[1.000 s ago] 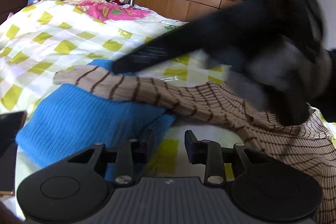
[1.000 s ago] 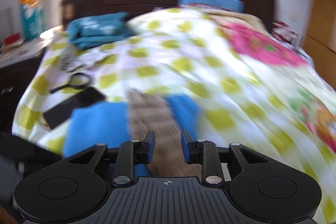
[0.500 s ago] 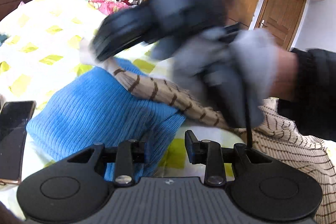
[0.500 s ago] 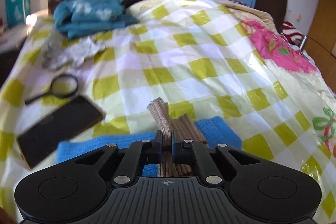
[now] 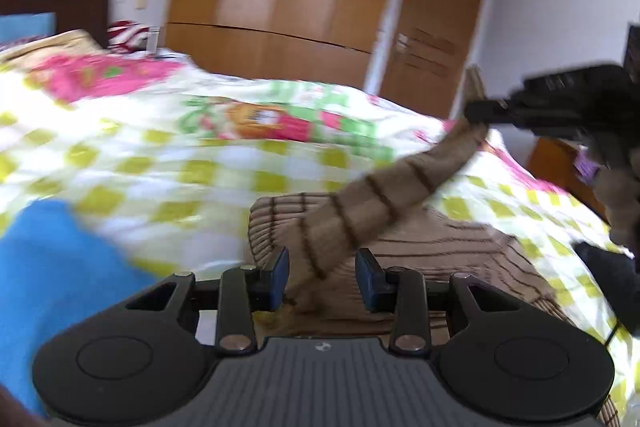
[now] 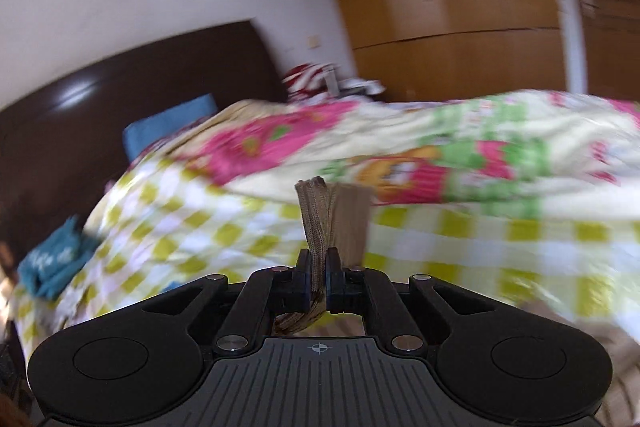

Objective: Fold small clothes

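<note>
Left wrist view first: half a second ago my right gripper sat blurred over the blue knit, with the striped sleeve lying across it. Now the right gripper point(image 5: 480, 105) is up at the far right, and the sleeve point(image 5: 384, 195) stretches taut from it down to the rest of the brown striped sweater point(image 5: 440, 251) on the bed. The blue knit garment point(image 5: 52, 279) has slid to my lower left, no longer under the sleeve.

On the right wrist view, the phone and magnifying glass I saw earlier are gone from the frame; the camera now faces the dark headboard point(image 6: 120, 87), the wooden wardrobe point(image 6: 460, 7) and the checked quilt point(image 6: 240, 227).

No containers show in either view.

My right gripper point(image 6: 316, 279) is clamped nearly closed on the sleeve cuff point(image 6: 320, 211), which stands up above the pads. My left gripper point(image 5: 322, 277) is partly apart and opening; the base of the sleeve runs between its fingers point(image 5: 280, 277), though I see neither pad pressing on it.
</note>
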Demonstrator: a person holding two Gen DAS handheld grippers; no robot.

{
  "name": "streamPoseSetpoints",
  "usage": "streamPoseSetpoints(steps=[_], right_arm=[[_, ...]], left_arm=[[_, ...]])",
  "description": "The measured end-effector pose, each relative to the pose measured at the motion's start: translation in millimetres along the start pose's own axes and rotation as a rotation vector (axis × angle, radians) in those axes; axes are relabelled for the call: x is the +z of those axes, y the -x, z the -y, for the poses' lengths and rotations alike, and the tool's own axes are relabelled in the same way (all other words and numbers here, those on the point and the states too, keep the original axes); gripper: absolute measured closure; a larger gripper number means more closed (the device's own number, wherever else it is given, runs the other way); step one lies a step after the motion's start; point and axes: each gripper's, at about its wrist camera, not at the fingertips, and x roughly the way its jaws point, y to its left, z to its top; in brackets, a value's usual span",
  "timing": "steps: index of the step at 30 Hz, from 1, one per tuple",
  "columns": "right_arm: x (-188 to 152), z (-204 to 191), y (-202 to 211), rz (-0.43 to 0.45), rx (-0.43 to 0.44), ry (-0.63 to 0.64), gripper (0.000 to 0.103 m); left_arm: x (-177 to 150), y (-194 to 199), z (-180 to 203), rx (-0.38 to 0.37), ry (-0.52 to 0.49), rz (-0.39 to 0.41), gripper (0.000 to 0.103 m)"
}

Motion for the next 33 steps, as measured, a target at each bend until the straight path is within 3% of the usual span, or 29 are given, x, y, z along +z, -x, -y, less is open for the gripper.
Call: streamPoseSetpoints(steps=[5, 8, 10, 12, 16, 18, 21, 23, 24, 25, 28, 30, 33], right_arm=[[-55, 96, 14, -0.037, -0.165, -0.119, 0.098], [-94, 141, 2, -0.127, -0.215, -0.191, 0.098], [-113, 157, -1, -0.17, -0.199, -0.24, 0.097], [-123, 165, 1, -0.177, -0.166, -0.292, 0.089], [-123, 175, 17, -0.138, -0.106, -0.355, 0.087], [-120, 183, 14, -0.132, -0.078, -0.408, 0.08], [-115, 189, 2, -0.143, -0.056, -0.454, 0.078], [-110, 189, -9, -0.17, -0.063, -0.488, 0.082], [-107, 188, -10, -0.16, -0.065, -0.486, 0.094], [-102, 186, -8, -0.137, -0.062, -0.474, 0.097], [-90, 179, 14, -0.031, -0.041, -0.42, 0.097], [-94, 180, 19, -0.027, -0.079, -0.399, 0.097], [-116, 191, 2, -0.166, -0.188, -0.375, 0.095]], left_arm=[[-8, -59, 63, -0.052, -0.124, -0.114, 0.053], [-21, -85, 88, -0.062, -0.181, -0.202, 0.053], [-31, -87, 96, -0.06, -0.219, -0.24, 0.053], [-35, -85, 104, -0.047, -0.257, -0.257, 0.053], [-31, -78, 108, -0.051, -0.281, -0.268, 0.053], [-29, -78, 110, -0.041, -0.302, -0.269, 0.053], [-26, -83, 111, -0.034, -0.327, -0.277, 0.052], [-22, -88, 111, -0.025, -0.329, -0.279, 0.052], [-18, -86, 111, -0.027, -0.322, -0.266, 0.052], [-14, -82, 111, -0.04, -0.311, -0.24, 0.052], [-7, -71, 108, -0.082, -0.259, -0.16, 0.047], [-12, -79, 106, -0.089, -0.245, -0.196, 0.046], [-36, -103, 100, -0.069, -0.28, -0.373, 0.046]])
